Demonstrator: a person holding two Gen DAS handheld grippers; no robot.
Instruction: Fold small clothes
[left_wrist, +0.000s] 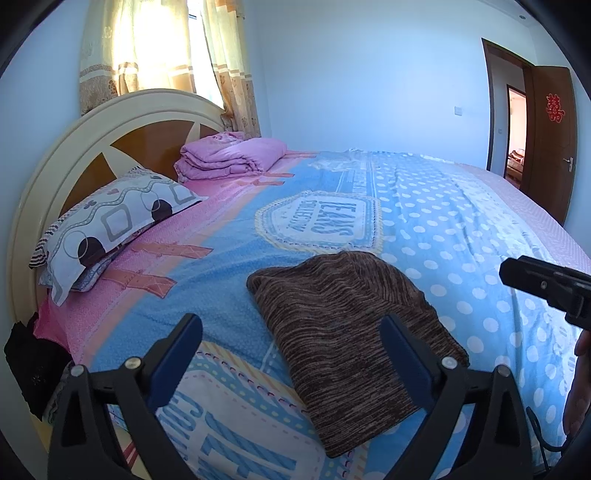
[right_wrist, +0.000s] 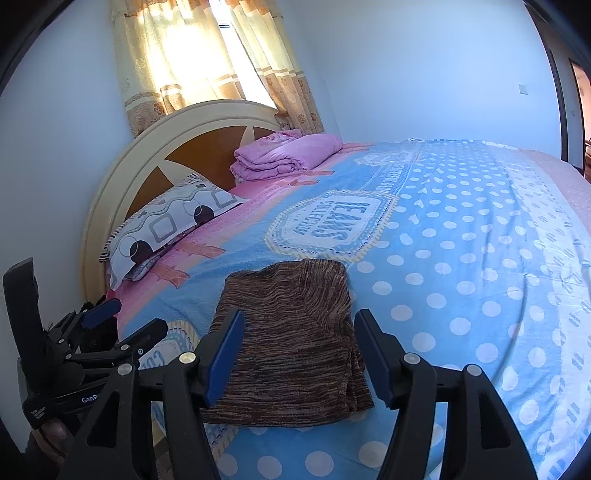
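A brown striped knit garment (left_wrist: 347, 332) lies folded in a flat rectangle on the blue dotted bedspread (left_wrist: 461, 229); it also shows in the right wrist view (right_wrist: 291, 343). My left gripper (left_wrist: 291, 332) is open and empty, hovering above the bed with its right finger over the garment's near edge. My right gripper (right_wrist: 299, 336) is open and empty, hovering over the garment's near part. The left gripper (right_wrist: 122, 321) shows open at the left of the right wrist view. Part of the right gripper body (left_wrist: 546, 288) shows at the right edge of the left wrist view.
A patterned pillow (left_wrist: 110, 225) and a folded pink quilt (left_wrist: 229, 155) lie near the cream and brown headboard (left_wrist: 74, 155). Dark cloth (left_wrist: 33, 369) hangs beside the bed at the left. A brown door (left_wrist: 550, 140) stands open at the far right.
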